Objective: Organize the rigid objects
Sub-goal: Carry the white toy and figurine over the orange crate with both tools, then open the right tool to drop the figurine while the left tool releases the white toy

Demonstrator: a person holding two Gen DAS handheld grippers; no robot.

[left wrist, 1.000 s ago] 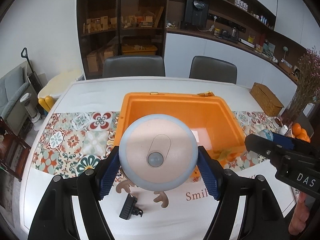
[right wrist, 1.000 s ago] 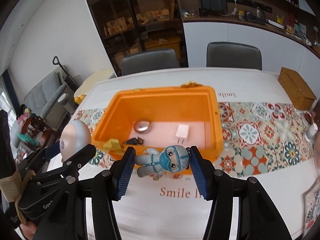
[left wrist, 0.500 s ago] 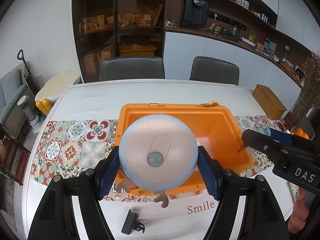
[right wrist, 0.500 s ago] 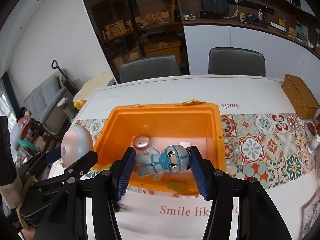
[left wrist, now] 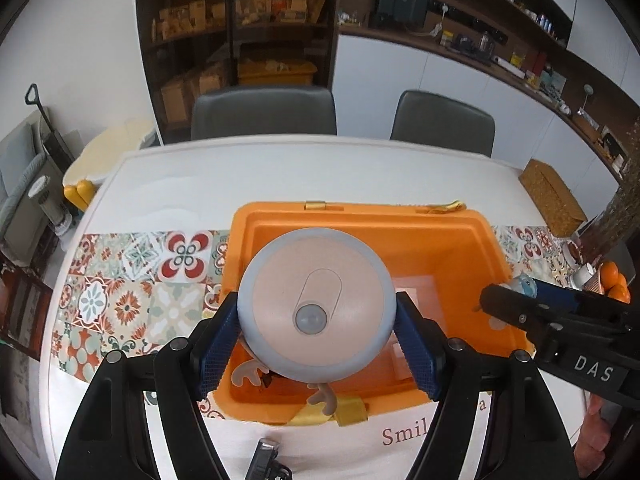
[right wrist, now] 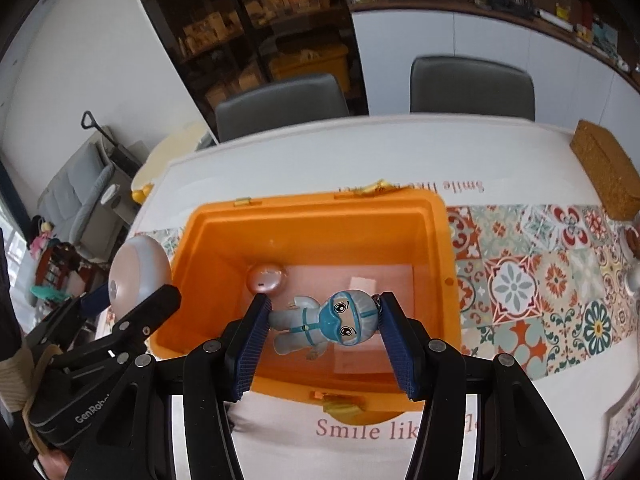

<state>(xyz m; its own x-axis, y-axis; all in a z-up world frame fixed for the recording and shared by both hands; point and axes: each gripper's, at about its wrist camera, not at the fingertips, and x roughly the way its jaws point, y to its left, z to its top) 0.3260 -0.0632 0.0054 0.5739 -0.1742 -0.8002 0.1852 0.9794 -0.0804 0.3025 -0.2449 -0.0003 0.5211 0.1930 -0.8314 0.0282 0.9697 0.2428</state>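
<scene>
My left gripper point(left wrist: 316, 344) is shut on a round pink-and-grey sensor lamp point(left wrist: 316, 308) with antler-shaped feet, held above the near left part of the open orange bin point(left wrist: 400, 220). My right gripper point(right wrist: 322, 328) is shut on a small grey-and-teal figurine in a protective suit point(right wrist: 324, 320), held above the bin's near middle point(right wrist: 316, 216). The lamp also shows at the left of the right wrist view point(right wrist: 136, 272). Inside the bin lie a pink oval object point(right wrist: 266, 276) and a white card point(right wrist: 360, 282).
A small black clip point(left wrist: 266, 462) lies on the white table in front of the bin. A patterned runner point(right wrist: 552, 276) lies under the bin. A woven box point(right wrist: 604, 176) sits far right, oranges point(left wrist: 614, 284) at the right edge. Two chairs stand behind the table.
Both grippers have moved forward with their objects, from in front of the bin to above its near part. The black clip now lies behind the left gripper's tips.
</scene>
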